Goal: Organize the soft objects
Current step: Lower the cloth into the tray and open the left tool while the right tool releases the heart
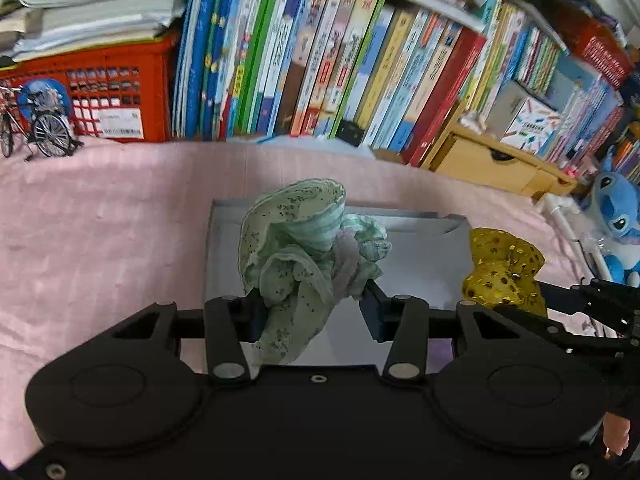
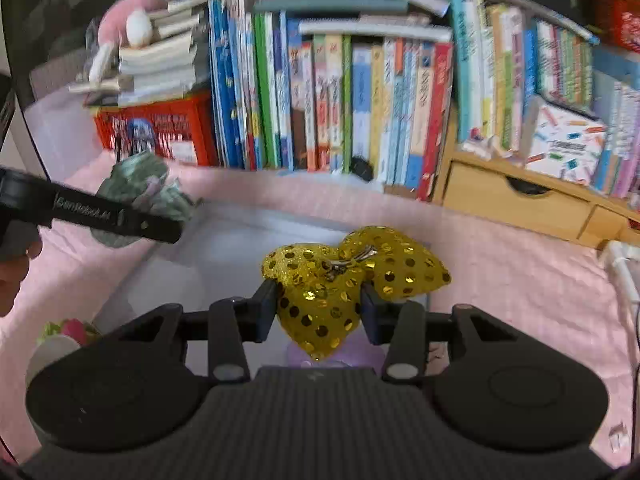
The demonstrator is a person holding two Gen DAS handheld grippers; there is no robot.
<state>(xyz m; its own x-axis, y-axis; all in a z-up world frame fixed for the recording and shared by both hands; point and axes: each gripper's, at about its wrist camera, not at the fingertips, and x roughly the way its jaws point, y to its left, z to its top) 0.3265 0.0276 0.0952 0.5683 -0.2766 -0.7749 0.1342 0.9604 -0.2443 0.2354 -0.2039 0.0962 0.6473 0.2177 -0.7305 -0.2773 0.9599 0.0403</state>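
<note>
My left gripper (image 1: 314, 300) is shut on a bunched pale green cloth (image 1: 296, 252) and holds it above a shallow grey box lid (image 1: 420, 256) on the pink bedspread. The cloth also shows in the right wrist view (image 2: 148, 188), behind the left gripper's finger. My right gripper (image 2: 320, 304) is shut on a gold sequined heart-shaped soft toy (image 2: 340, 280), held over the same grey box (image 2: 224, 240). The gold toy also shows in the left wrist view (image 1: 504, 268), to the right of the box.
A red crate (image 1: 108, 96), a row of upright books (image 1: 340, 60) and a wooden drawer unit (image 1: 488, 164) line the back. A blue plush (image 1: 616, 216) sits at right. A model bicycle (image 1: 36, 124) stands at left. A purple item (image 2: 332, 352) lies under the right gripper.
</note>
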